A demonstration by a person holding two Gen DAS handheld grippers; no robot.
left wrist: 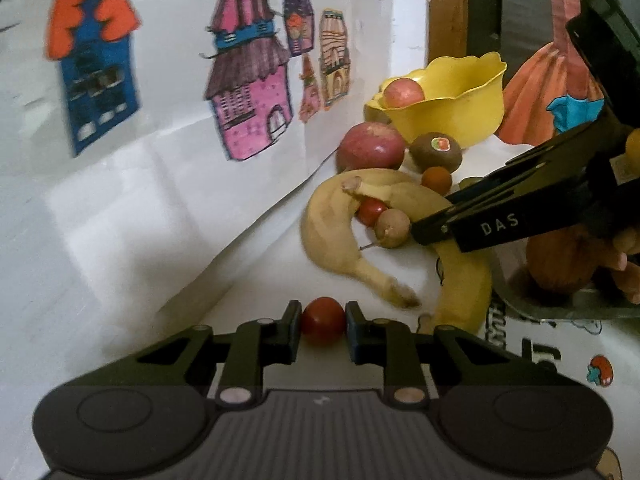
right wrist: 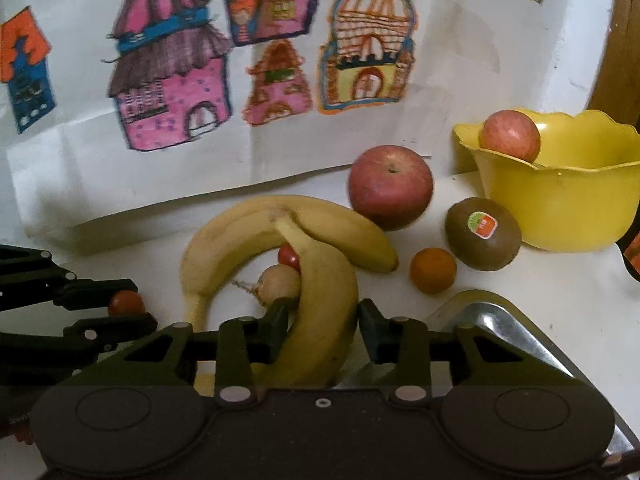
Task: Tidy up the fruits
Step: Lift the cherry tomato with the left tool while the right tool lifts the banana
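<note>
My left gripper [left wrist: 323, 326] is shut on a red cherry tomato [left wrist: 323, 320] just above the white table; the right wrist view shows this gripper [right wrist: 126, 308] at the far left. My right gripper [right wrist: 324, 328] is shut on the near banana [right wrist: 324, 300] of a joined pair, and the other banana [right wrist: 240, 232] curves behind it. Inside the curve lie a second cherry tomato [right wrist: 289, 256] and a small brown round fruit [right wrist: 278, 282]. A red apple [right wrist: 390, 186], a kiwi [right wrist: 482, 234] and a small orange [right wrist: 433, 270] lie loose. The yellow bowl [right wrist: 560, 208] holds another apple [right wrist: 510, 134].
A metal tray [right wrist: 500, 320] sits at the right, right under my right gripper, with an orange-brown thing [left wrist: 560, 260] in it. A paper sheet with coloured house drawings [right wrist: 172, 92] covers the wall behind. A hand [left wrist: 624, 240] holds the right gripper.
</note>
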